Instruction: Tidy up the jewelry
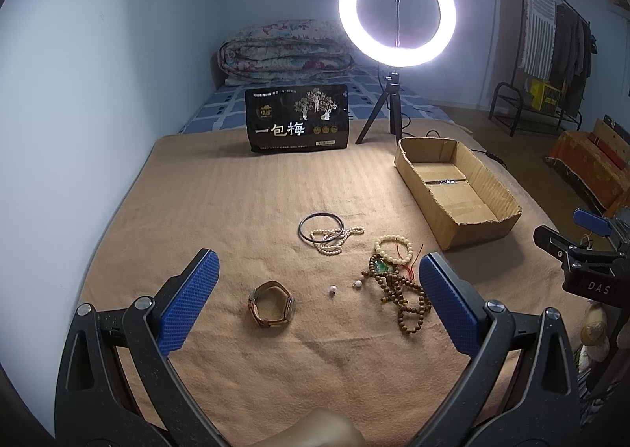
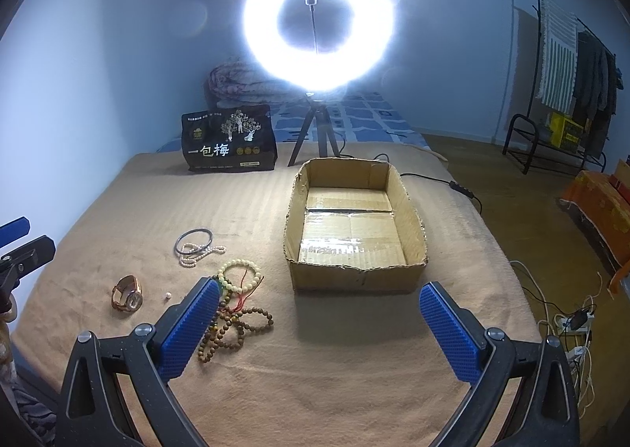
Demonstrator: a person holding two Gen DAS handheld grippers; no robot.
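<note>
Presently, nothing is sorted: every piece lies loose on the tan blanket [image 1: 236,191], and the box [image 2: 356,274] at the right holds nothing, its open top ready to take them. Left gripper [image 1: 315,301]: jaws spread wide, holding nothing, hovering over the items as if choosing. Right gripper [image 2: 319,325]: jaws likewise spread and holding nothing, facing the box. Watch [image 1: 271,303]: on its side, strap looped, nearest the left gripper. Two pearl studs [image 1: 332,291]: just beside the watch, small enough to slip a grip. Brown beads [image 1: 409,303]: a tangled heap with a green pendant [image 1: 381,267] and red cord, touching the pale bead bracelet [image 1: 393,249]. Dark bangle [image 1: 321,226]: farther off, overlapped by a pearl strand [image 1: 334,240]. Ring light [image 1: 397,12] and black pouch [image 1: 297,118] stand behind, clear of the work.
</note>
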